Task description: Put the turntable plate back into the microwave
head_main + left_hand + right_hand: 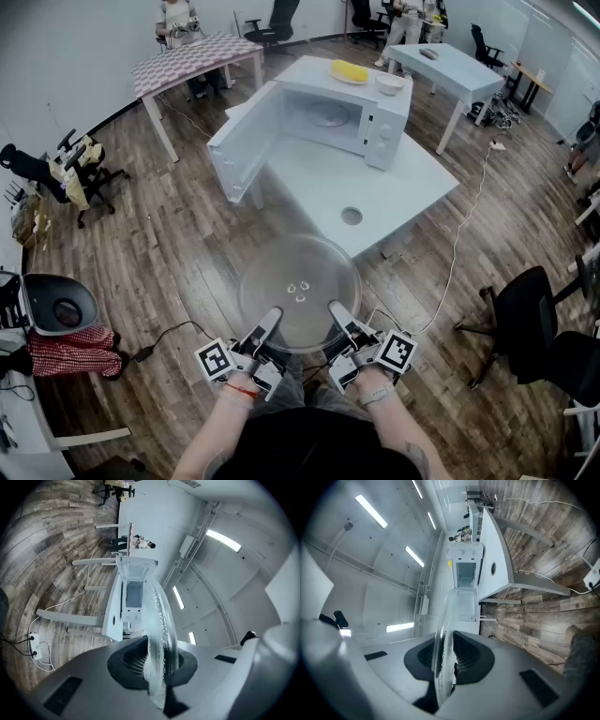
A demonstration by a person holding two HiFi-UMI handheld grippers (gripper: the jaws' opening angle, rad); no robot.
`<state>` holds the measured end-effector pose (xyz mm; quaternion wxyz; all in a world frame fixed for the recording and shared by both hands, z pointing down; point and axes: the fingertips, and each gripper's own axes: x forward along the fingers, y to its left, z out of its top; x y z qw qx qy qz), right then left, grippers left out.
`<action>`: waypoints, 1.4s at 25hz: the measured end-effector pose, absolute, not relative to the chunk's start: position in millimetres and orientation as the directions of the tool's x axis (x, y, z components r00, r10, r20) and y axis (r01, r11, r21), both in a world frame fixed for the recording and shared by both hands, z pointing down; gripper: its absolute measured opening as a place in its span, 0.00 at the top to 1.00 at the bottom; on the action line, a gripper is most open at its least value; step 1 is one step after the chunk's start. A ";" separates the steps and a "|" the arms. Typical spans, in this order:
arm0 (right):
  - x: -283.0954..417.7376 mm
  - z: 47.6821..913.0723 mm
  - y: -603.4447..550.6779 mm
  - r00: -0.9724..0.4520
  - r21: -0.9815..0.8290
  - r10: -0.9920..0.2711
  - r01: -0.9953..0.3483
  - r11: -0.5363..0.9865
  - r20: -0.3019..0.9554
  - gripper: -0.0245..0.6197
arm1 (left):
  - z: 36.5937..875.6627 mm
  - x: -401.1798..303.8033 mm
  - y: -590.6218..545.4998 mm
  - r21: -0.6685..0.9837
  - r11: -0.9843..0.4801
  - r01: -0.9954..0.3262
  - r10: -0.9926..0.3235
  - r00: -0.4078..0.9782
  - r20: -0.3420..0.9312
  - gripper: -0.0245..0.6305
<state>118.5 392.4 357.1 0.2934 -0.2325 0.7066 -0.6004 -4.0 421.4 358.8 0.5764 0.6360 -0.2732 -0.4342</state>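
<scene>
**Glass plate gripped by 2 grippers, short of the open microwave**

The person stands facing a white table (375, 192) and holds the clear glass turntable plate (300, 291) out in front, roughly level, in the air over the wooden floor (169, 244). The left gripper (271, 316) is clamped on the plate's near edge, and the right gripper (335, 309) is clamped on that edge just beside it. In the left gripper view the plate's rim (161, 630) sits edge-on between the 2 dark ribbed pads (131, 660), which press on it. The right gripper view shows the same: the rim (442, 644) is pinched between the pads (466, 658).

Each gripper carries a cube with black-and-white square markers (215, 359), the only print I can make out.

The microwave (375, 127) sits at the far end of the table, well apart from the plate, its door (242, 141) swung wide open to the left. Any lettering on its control panel (384, 136) is too small to read. A yellow item (349, 71) and a white bowl (389, 82) rest on top of it. A table with a checked cloth (192, 58) stands further back.
</scene>
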 end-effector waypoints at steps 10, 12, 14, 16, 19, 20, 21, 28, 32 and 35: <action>93.2 365.4 307.1 -0.698 -0.986 -0.705 0.011 0.164 -0.125 0.89 | 366.6 -29.6 332.1 0.975 -0.170 0.144 -0.834 0.506 -0.220 0.91; 87.1 368.0 289.5 -0.691 -0.987 -0.713 0.009 0.160 -0.122 0.89 | 368.5 -36.2 312.7 0.976 -0.168 0.138 -0.827 0.518 -0.216 0.91; 83.2 370.1 270.5 -0.683 -0.987 -0.721 0.001 0.160 -0.118 0.89 | 370.0 -40.9 291.6 0.976 -0.167 0.138 -0.819 0.532 -0.216 0.91; 79.4 371.7 251.4 -0.673 -0.987 -0.731 -0.004 0.162 -0.117 0.89 | 372.0 -45.3 270.6 0.976 -0.164 0.141 -0.810 0.545 -0.215 0.91; 75.0 374.0 224.6 -0.649 -0.987 -0.751 -0.006 0.158 -0.116 0.89 | 374.5 -50.1 239.7 0.975 -0.166 0.145 -0.793 0.568 -0.220 0.91; 74.6 374.7 216.6 -0.641 -0.988 -0.759 -0.008 0.157 -0.115 0.89 | 375.1 -50.6 230.2 0.975 -0.166 0.147 -0.786 0.577 -0.221 0.91; 74.5 375.9 209.1 -0.632 -0.988 -0.767 -0.011 0.155 -0.113 0.89 | 375.9 -50.7 221.1 0.975 -0.164 0.149 -0.780 0.586 -0.221 0.91; 74.5 386.0 162.1 -0.574 -0.989 -0.811 -0.018 0.149 -0.112 0.89 | 382.7 -50.6 165.7 0.976 -0.147 0.163 -0.742 0.634 -0.218 0.91; 70.8 389.8 146.9 -0.552 -0.988 -0.827 -0.028 0.149 -0.109 0.89 | 386.1 -55.4 147.2 0.977 -0.133 0.167 -0.728 0.653 -0.211 0.91; 69.4 391.0 138.4 -0.537 -0.989 -0.837 -0.030 0.144 -0.105 0.89 | 388.1 -57.4 136.8 0.977 -0.128 0.169 -0.721 0.660 -0.209 0.91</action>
